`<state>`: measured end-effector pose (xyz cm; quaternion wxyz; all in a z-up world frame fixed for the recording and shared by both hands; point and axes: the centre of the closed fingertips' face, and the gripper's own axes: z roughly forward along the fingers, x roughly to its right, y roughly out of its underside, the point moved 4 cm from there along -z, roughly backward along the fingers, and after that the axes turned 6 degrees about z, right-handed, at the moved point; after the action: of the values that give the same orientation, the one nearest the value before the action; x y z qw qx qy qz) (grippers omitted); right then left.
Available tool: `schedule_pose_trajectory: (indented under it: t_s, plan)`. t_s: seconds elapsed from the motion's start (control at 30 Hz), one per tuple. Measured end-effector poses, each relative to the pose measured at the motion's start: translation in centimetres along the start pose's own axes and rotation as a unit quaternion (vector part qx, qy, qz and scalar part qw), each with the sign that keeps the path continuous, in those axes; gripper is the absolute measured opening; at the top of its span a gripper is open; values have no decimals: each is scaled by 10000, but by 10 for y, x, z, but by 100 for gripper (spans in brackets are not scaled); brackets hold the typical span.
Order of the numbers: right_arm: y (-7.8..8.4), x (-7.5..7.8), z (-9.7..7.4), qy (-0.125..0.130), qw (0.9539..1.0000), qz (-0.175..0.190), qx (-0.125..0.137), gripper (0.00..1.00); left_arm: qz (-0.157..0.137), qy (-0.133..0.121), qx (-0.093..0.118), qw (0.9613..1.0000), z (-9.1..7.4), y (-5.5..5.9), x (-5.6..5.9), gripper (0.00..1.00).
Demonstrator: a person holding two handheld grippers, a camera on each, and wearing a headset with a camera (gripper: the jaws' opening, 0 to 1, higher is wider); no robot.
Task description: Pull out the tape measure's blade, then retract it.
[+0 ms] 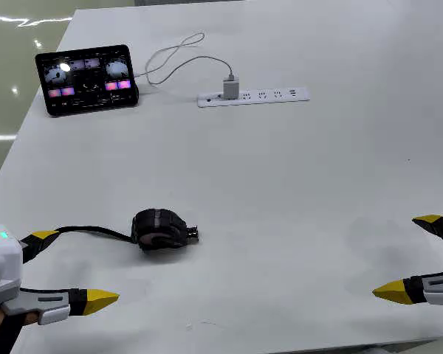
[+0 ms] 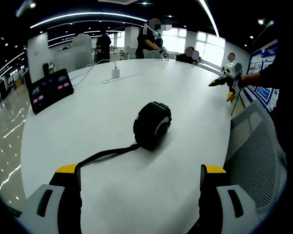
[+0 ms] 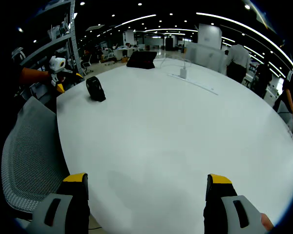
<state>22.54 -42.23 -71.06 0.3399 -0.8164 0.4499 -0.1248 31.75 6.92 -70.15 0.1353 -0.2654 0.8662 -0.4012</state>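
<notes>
Tape measure (image 1: 162, 229) lying toward the surface's (image 1: 280, 184) near edge, strap (image 1: 88, 231) reaching my left gripper (image 1: 86, 265), fingers released; my right gripper (image 1: 395, 256), likewise released, well apart along that edge.

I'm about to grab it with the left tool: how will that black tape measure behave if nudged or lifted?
The tape measure looks compact and rigid, so probably heavy for its size. Its rounded case sits on a smooth table, so a nudge may slide or rock it. The strap looks floppy and would likely trail behind.
</notes>
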Motion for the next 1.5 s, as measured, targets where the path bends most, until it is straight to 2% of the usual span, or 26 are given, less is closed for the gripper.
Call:
schedule_pose_trajectory:
  t_s: [0.1,0.63,0.83,0.93,1.0,1.23,1.37,1.5]
  plan:
    - [0,-1,1,-11,10000,-13,6,99,-5,20,64,10000,0,-2,0,99]
    - [-5,-1,-1,-22,10000,-37,65,99,0,45,51,10000,-1,-4,-2,99]
    - [-15,1,-1,-72,9990,-272,340,99,122,45,57,9999,0,-8,-5,99]
    - [-16,2,-1,-77,9993,-250,284,99,288,-169,38,9994,2,-10,-12,99]
    - [-18,2,-1,-86,9991,-289,307,99,261,-130,32,9996,3,-12,-12,99]
    - [-30,1,5,-163,9985,-452,261,99,469,68,-26,9989,9,-24,-14,99]
    - [-40,0,6,-234,9974,-590,339,99,627,182,-56,9978,12,-32,-15,99]
    - [-45,0,9,-307,9965,-711,306,99,835,322,-98,9959,15,-39,-14,99]
